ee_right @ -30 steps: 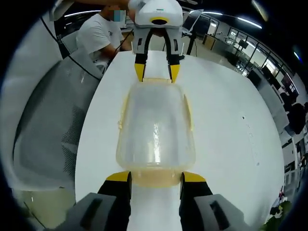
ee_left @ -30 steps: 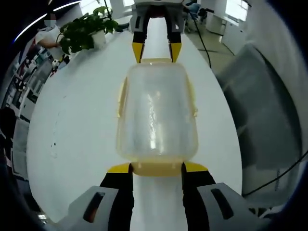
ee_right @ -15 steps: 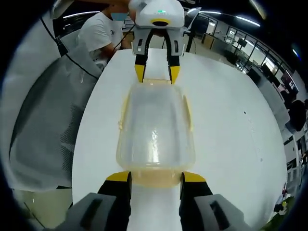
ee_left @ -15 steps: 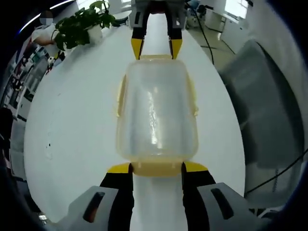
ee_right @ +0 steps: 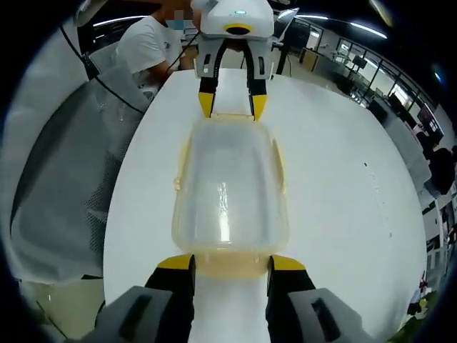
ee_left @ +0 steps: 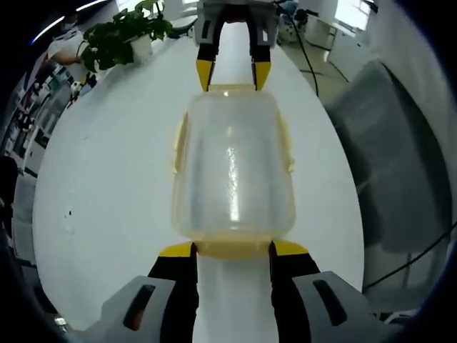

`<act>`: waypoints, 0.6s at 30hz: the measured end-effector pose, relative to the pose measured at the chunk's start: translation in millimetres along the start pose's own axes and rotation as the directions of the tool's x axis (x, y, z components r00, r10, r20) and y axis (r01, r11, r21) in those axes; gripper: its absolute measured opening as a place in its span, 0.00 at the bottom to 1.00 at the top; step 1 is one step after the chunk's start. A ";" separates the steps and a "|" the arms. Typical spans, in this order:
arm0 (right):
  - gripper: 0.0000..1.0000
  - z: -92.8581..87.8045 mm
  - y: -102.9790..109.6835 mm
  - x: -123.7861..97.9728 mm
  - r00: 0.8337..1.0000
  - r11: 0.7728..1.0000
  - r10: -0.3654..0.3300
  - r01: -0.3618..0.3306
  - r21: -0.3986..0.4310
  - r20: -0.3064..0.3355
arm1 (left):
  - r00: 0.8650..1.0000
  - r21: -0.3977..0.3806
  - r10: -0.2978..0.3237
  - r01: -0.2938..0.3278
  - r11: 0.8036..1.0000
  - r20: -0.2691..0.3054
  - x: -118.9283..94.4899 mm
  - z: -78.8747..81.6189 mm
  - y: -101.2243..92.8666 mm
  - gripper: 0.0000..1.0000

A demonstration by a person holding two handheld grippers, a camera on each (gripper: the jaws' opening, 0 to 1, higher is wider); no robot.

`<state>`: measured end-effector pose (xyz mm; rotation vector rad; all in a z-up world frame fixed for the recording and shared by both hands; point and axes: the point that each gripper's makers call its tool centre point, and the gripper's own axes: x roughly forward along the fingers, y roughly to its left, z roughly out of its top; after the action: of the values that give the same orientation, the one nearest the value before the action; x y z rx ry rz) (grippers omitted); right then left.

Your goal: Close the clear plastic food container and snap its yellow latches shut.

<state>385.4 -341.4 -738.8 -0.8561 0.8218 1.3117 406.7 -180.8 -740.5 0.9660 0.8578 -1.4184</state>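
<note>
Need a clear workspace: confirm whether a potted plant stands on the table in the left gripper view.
Yes, a leafy potted plant stands on the white table beyond the container.

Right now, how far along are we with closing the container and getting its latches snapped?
Done: the lid sits on the clear container, which rests on the white table. In hand: the left gripper and right gripper stand open at opposite short ends, jaws flanking each yellow end latch. Left: I cannot tell if the end latches are snapped; the side latches appear flared outward, likely unsnapped.
</note>
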 end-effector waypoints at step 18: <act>0.39 -9.4 1.6 -12.0 1.000 0.999 0.005 -0.005 0.033 -0.004 | 1.000 -0.041 -0.011 0.011 0.999 0.010 -3.7 -4.3 -3.9 0.38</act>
<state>382.5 -355.2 -732.6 -0.8314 0.8466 1.2979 403.2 -175.1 -738.9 0.9239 0.8829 -1.4084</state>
